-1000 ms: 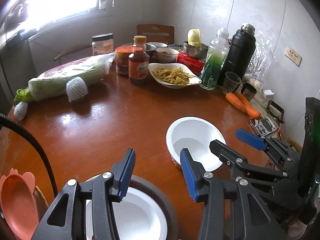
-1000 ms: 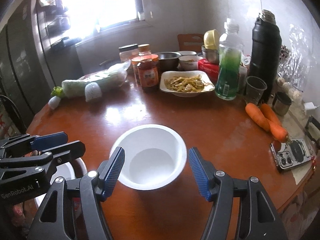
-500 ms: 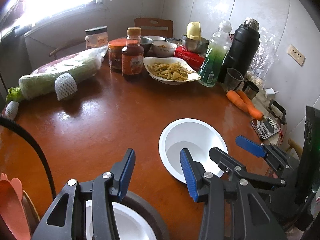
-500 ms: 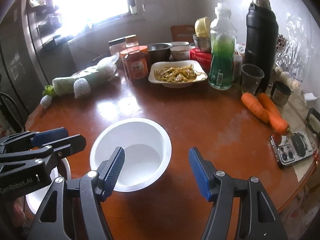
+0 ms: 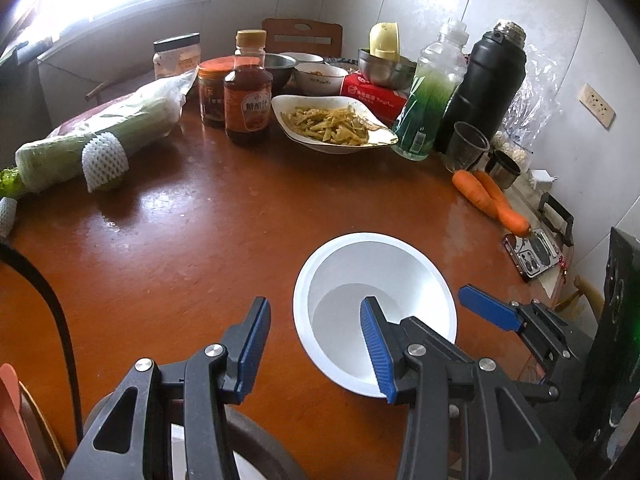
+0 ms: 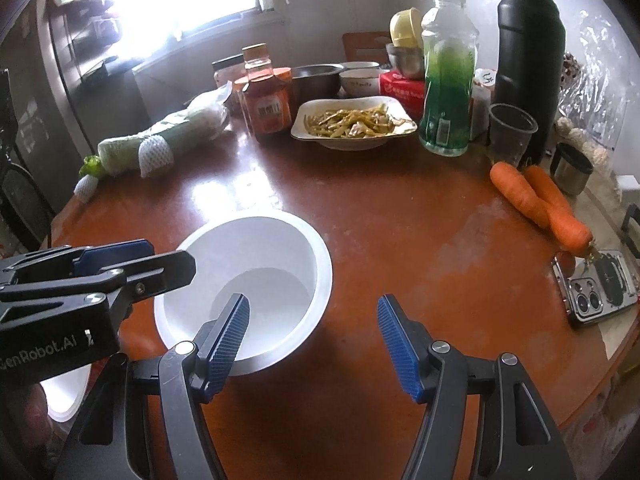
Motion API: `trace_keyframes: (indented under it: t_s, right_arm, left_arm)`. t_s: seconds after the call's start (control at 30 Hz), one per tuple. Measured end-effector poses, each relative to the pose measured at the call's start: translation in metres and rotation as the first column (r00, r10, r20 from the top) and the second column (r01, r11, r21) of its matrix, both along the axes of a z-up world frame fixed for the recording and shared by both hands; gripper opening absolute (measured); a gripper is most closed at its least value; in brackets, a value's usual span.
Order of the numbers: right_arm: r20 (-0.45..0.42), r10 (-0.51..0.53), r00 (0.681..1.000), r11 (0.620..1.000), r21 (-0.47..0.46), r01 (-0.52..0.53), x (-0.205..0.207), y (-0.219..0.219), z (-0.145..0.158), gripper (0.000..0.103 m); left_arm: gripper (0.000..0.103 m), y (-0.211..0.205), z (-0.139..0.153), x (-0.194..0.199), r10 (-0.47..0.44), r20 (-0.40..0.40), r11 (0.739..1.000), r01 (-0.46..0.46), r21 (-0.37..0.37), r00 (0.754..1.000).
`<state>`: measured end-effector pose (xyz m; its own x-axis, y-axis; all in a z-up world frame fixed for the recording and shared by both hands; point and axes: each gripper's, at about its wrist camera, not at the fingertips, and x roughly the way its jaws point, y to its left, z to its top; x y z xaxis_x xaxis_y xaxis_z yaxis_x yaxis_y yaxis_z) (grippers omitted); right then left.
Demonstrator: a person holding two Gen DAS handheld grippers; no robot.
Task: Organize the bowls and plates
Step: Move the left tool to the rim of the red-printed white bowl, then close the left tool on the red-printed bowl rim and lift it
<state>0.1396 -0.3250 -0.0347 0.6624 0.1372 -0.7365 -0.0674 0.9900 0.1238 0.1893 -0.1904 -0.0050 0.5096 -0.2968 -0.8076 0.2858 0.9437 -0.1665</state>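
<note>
Straddling the white bowl (image 6: pixel 244 292) rim from both sides: your right claw (image 6: pixel 314 344) spread, left claw (image 5: pixel 310 350) spread narrower, neither pinching (each has one finger inside). Bowl sits on the bench (image 6: pixel 400 240), near edge.

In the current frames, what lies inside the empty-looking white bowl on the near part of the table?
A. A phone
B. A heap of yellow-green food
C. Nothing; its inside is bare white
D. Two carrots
C: the white bowl shows only its bare white inside in both wrist views; the carrots and the phone lie on the table off to its right, and the food sits in a separate dish farther back.
</note>
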Motion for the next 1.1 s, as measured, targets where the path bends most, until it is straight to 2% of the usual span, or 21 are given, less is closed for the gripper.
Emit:
trace_keyframes:
  t_s: [0.63, 0.77, 0.83, 0.93, 1.1]
  right_arm:
    - [-0.038, 0.028, 0.999, 0.999, 0.036, -0.027, 0.011, 0.002, -0.010, 0.068]
    - [-0.034, 0.045, 0.998, 0.998, 0.043, -0.044, 0.012, 0.005, -0.009, 0.058]
    - [-0.034, 0.057, 0.998, 0.997, 0.046, -0.055, 0.012, 0.008, -0.010, 0.050]
    - [-0.038, 0.074, 0.997, 0.997, 0.041, -0.072, 0.011, 0.012, -0.010, 0.041]
    - [-0.040, 0.078, 0.996, 0.997, 0.031, -0.077, 0.011, 0.016, -0.010, 0.037]
  left_arm:
    - [0.045, -0.008, -0.022, 0.017, -0.004, -0.090, 1.000, 0.004, 0.003, 0.996]
    - [0.040, -0.008, -0.023, 0.017, -0.008, -0.099, 1.000, 0.008, -0.005, 0.995]
    - [0.036, -0.008, -0.025, 0.017, -0.012, -0.108, 1.000, 0.011, -0.011, 0.994]
    - [0.028, -0.008, -0.027, 0.016, -0.011, -0.116, 1.000, 0.010, -0.011, 0.993]
    - [0.026, -0.005, -0.026, 0.012, -0.012, -0.115, 1.000, 0.010, -0.014, 0.993]
